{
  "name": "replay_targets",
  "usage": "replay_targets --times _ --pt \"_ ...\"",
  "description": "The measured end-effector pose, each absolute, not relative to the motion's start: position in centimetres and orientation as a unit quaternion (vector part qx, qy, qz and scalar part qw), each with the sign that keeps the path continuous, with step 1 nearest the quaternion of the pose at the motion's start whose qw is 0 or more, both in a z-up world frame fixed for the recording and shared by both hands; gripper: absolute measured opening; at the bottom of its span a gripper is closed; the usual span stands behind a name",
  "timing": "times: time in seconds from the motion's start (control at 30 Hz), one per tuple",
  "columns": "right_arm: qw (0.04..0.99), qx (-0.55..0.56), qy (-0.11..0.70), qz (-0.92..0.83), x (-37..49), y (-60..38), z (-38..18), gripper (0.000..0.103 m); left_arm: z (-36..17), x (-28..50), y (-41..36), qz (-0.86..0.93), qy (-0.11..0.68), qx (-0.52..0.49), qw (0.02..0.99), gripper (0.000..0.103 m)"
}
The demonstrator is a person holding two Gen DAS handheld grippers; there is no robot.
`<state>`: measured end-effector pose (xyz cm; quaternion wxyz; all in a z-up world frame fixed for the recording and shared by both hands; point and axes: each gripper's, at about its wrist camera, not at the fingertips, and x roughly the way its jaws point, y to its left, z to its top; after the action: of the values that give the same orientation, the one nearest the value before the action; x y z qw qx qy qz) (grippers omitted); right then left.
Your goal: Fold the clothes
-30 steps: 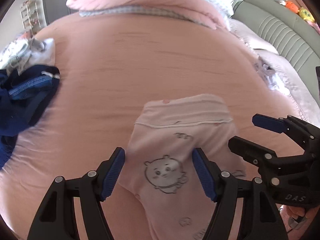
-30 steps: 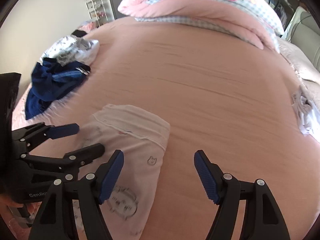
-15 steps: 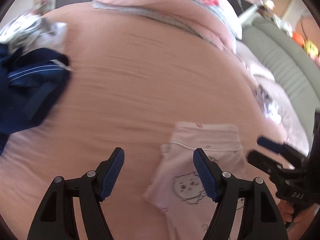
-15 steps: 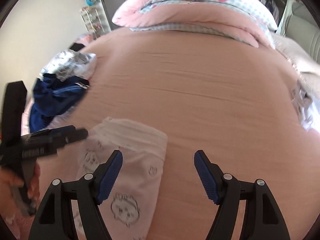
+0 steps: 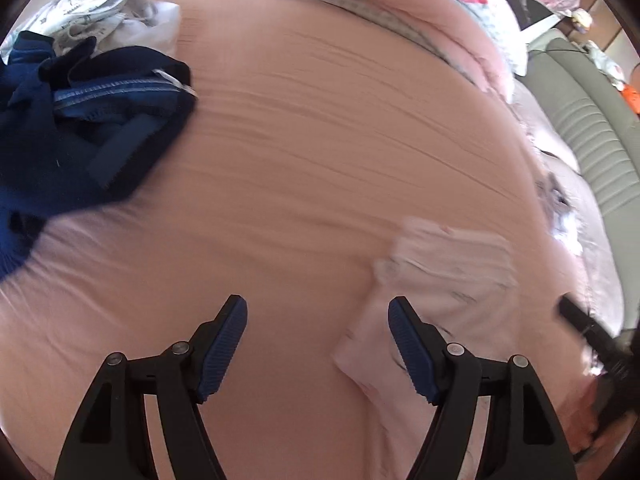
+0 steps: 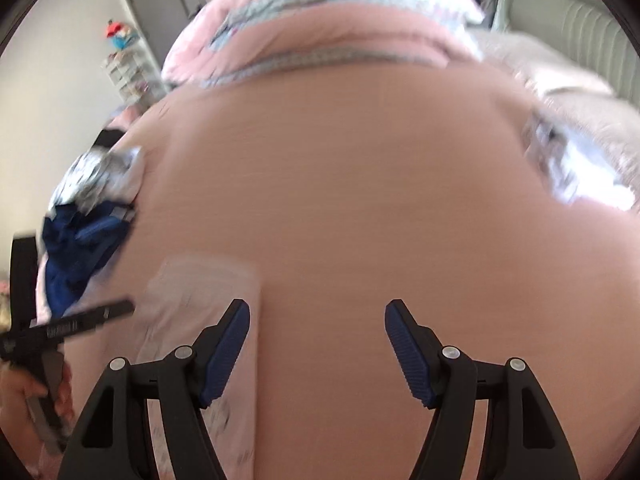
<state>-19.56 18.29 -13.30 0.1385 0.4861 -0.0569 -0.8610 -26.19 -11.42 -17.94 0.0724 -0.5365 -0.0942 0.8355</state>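
pink garment (image 5: 448, 280) flat on bed (image 5: 320, 160), long axis toward camera, between grippers; left gripper (image 5: 318, 344) and right gripper (image 6: 318, 344) both spread wide, empty; navy pile (image 5: 80, 120) nearer left.

a bed covered in a peach-pink sheet (image 5: 320, 152) is filling both views, its cloth lying in shallow wrinkles. a folded pale pink garment (image 5: 440, 280) is lying flat on it, just right of the left tongs and under the left finger of the right tongs. a heap of navy blue clothes (image 5: 80, 128) is sitting far off to the left, touching a crumpled white printed piece (image 5: 92, 12) beyond it. a rolled pink quilt (image 5: 420, 4) is resting along the far edge, well ahead of both tongs.
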Motion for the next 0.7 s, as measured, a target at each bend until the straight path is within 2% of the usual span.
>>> replay_targets --times 0.17,0.3,0.4,0.53,0.63,0.7 --pt "0.191 0.5 -0.024 -0.845 -15.8 14.8 -16.2 0.07 -18.2 -23.1 -9.2 0.84 -0.049 -0.532 0.09 0.072" --pt "0.196 0.497 0.034 -0.845 -13.6 12.6 -18.2 0.07 -18.3 -20.5 -7.5 0.843 -0.013 -0.527 0.105 0.072" --pt "0.194 0.494 0.054 -0.846 -12.6 12.6 -17.7 0.07 -18.0 -19.6 -8.3 0.841 -0.012 -0.533 0.088 0.074" --pt "0.189 0.504 0.031 -0.842 -11.7 14.6 -17.4 0.07 -17.6 -19.0 -10.0 0.842 -0.013 -0.539 0.035 0.074" --pt "0.196 0.498 0.001 -0.845 -10.8 15.8 -17.4 0.07 -16.9 -18.0 -10.2 0.852 -0.066 -0.518 0.032 0.073" --pt "0.204 0.491 -0.013 -0.847 -10.6 15.8 -17.2 0.07 -16.7 -17.4 -10.1 0.855 -0.072 -0.513 0.033 0.073"
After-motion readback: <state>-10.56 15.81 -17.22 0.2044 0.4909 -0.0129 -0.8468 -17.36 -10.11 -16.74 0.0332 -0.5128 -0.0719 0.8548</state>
